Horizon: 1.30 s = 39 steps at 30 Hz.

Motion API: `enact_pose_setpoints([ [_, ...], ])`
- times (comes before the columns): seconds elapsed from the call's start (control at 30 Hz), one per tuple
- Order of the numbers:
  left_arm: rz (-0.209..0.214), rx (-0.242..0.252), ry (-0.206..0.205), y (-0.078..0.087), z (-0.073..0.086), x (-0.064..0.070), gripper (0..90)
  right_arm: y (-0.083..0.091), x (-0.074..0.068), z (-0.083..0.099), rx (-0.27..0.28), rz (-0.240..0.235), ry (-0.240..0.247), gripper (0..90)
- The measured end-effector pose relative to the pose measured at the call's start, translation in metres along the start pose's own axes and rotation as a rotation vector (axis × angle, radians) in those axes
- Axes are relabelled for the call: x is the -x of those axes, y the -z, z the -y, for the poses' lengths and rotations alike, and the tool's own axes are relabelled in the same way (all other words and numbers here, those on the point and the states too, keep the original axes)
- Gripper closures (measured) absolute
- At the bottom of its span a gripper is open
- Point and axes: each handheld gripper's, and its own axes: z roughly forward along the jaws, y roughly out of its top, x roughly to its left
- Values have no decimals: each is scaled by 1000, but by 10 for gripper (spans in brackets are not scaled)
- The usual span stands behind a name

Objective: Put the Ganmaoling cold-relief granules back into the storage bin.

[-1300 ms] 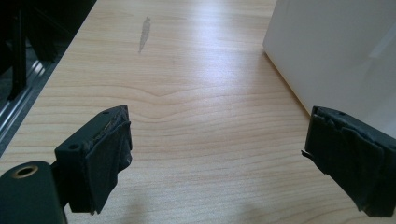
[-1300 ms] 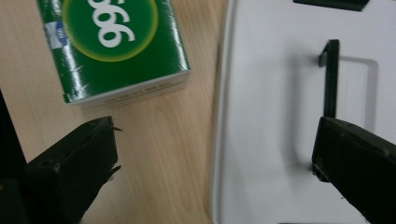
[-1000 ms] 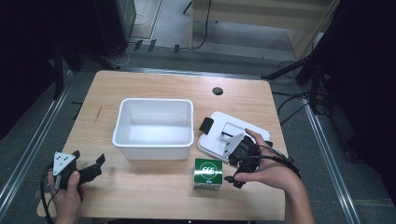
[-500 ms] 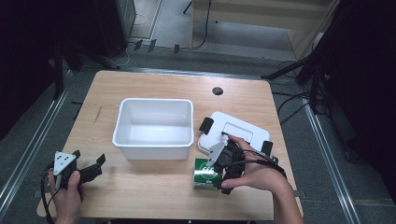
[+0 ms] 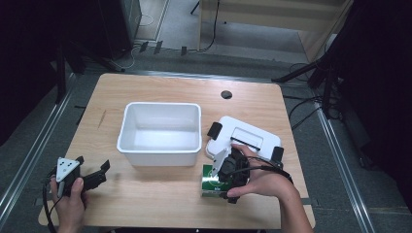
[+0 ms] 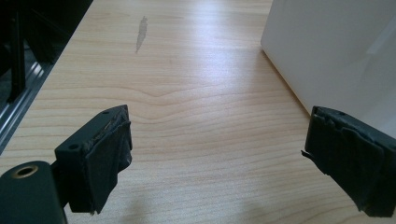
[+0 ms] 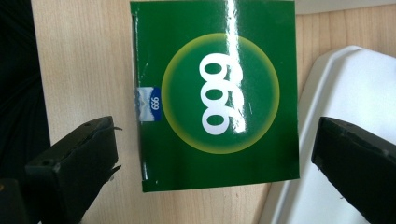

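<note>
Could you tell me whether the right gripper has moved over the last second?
Yes. The right gripper has moved from over the white lid leftward and toward the person, and is now above the green box.

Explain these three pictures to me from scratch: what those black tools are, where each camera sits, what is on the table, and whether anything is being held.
A person sits at a wooden table and holds a hand-worked tool with two black jaws in each hand. The high view looks down from above. There the left gripper hovers near the front left edge, and the right gripper hangs over a green box. Each of the other two pictures comes from a camera riding on one tool, looking along its jaws. On the table lie an open white bin, a white lid with black clips beside it, and the green box. Nothing is held: both pairs of jaws stand wide open, the right pair on either side of the box.
</note>
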Motion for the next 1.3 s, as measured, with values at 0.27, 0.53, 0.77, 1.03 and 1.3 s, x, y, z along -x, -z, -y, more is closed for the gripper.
enact_pose_setpoints([
  [0.27,0,-1,1,0,0,0,80,-9,3,2,-2,-9,12,70],
  [0.53,2,2,0,0,0,0,80,-16,3,-2,-16,-10,28,125],
  [0.77,3,1,-2,0,0,0,80,-19,-1,-2,-28,18,49,126],
  [1.03,1,0,-1,0,0,0,80,-20,0,-3,-33,23,74,145],
  [1.3,3,-2,-1,0,0,0,80,-12,1,-4,-20,37,103,169],
])
